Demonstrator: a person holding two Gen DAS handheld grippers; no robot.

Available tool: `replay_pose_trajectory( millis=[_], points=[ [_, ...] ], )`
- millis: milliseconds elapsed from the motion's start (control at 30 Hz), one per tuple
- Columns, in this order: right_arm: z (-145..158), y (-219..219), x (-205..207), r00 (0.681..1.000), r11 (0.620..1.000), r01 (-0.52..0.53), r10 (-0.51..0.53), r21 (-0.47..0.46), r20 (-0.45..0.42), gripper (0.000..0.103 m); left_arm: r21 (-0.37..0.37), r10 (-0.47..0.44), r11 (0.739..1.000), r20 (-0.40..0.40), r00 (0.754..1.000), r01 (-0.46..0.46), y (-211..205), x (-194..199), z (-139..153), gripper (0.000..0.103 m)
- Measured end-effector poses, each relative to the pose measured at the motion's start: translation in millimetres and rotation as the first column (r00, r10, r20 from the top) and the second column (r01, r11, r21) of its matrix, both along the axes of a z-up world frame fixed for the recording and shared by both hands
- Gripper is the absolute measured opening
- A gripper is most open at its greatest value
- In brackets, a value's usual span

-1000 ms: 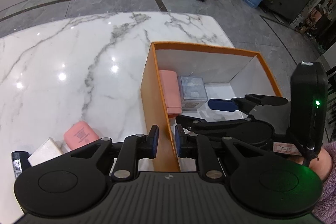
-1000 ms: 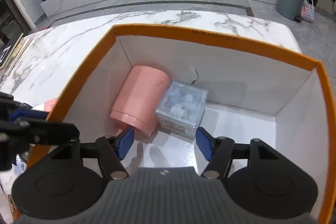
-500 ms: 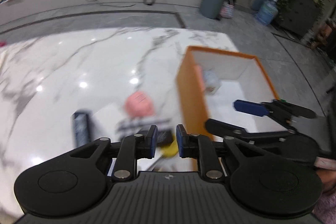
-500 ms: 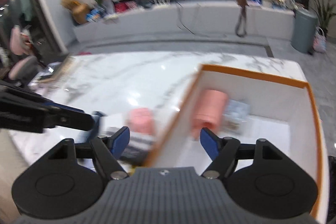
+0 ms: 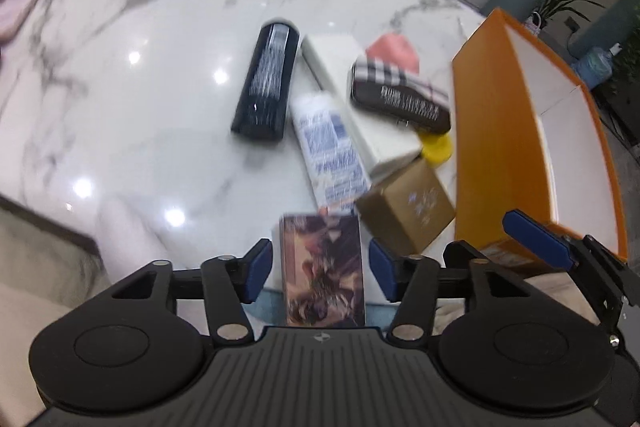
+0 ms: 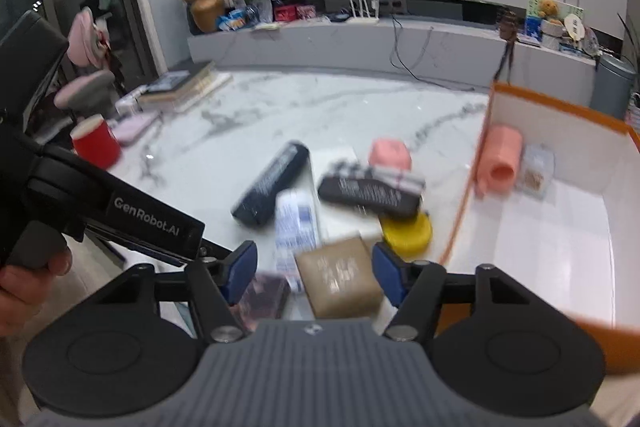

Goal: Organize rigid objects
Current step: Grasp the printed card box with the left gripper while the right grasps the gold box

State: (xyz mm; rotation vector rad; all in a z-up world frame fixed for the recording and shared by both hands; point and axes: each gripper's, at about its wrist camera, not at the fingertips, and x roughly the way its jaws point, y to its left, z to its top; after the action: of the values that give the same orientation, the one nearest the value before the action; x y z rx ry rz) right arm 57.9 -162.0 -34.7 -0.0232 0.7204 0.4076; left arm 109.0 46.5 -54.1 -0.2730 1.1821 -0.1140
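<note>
Loose objects lie in a pile on the marble table (image 5: pixel 160 27): a black bottle (image 5: pixel 266 83), a white tube with blue print (image 5: pixel 328 147), a white box (image 5: pixel 360 99), a dark case with a plaid top (image 5: pixel 400 95), a pink item (image 5: pixel 394 51), a yellow lid (image 5: pixel 438 147) and a gold box (image 5: pixel 404 211). My left gripper (image 5: pixel 320 273) is opening, and a picture-printed box (image 5: pixel 324 259) stands between its pads without being pressed. My right gripper (image 6: pixel 314 267) is closing around the gold box (image 6: pixel 340 279), and its pads are still apart from it.
The orange box (image 6: pixel 560 107) stands to the right of the pile, with a pink cylinder (image 6: pixel 500 163) and a clear box (image 6: pixel 536 167) inside. Stacked books (image 6: pixel 180 87) and a red cup (image 6: pixel 96 143) sit at the far left. A hand (image 6: pixel 24 279) holds the left tool.
Both grippers swung left, away from the orange box and over the loose pile. The left jaws went from shut to open. The right gripper left the inside of the box.
</note>
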Motion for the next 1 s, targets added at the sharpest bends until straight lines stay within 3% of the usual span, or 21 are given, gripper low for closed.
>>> replay_pose_trajectory(
  millis=[133,267,433,500,600,767,900,1000],
  points=[
    [-22.0,-8.1,0.0,0.999,0.998,0.047,-0.048,-0.051,-0.018,0.062,0.028,-0.048,0.998,-0.007,0.999,0.048,-12.7,-1.2,-16.3,0.075],
    [-28.9,-8.1,0.1,0.999,0.998,0.039,-0.04,-0.053,-0.02,0.061,0.036,-0.024,0.999,-0.027,0.999,0.025,-15.1,2.8,-27.2,0.08],
    [-34.5,-6.0,0.7,0.999,0.997,0.026,-0.028,-0.07,-0.019,0.058,0.05,-0.007,0.999,-0.073,0.997,0.01,-19.9,10.0,-42.4,0.08],
    [-33.9,-7.0,0.0,1.0,0.998,0.024,-0.024,-0.061,-0.008,0.056,0.074,-0.017,0.997,-0.107,0.994,0.025,-23.1,12.3,-49.0,0.077],
    [-34.6,-5.0,0.7,1.0,0.997,0.022,-0.022,-0.072,-0.006,0.056,0.052,-0.011,0.998,-0.131,0.991,0.018,-20.3,15.4,-54.4,0.071],
    [-32.2,4.4,-4.6,0.999,0.994,-0.011,0.015,-0.11,0.037,0.056,0.085,0.016,0.996,-0.094,0.995,-0.008,-12.9,14.1,-47.0,0.067],
    [-32.2,22.0,-3.0,0.996,0.984,-0.047,0.059,-0.174,0.063,0.059,0.16,0.03,0.987,-0.031,0.999,-0.024,-6.8,14.8,-34.8,0.067],
    [-32.1,39.5,0.5,0.99,0.968,-0.067,0.094,-0.244,0.103,0.061,0.132,0.055,0.99,-0.012,0.998,-0.053,1.5,13.4,-30.3,0.067]
  ],
)
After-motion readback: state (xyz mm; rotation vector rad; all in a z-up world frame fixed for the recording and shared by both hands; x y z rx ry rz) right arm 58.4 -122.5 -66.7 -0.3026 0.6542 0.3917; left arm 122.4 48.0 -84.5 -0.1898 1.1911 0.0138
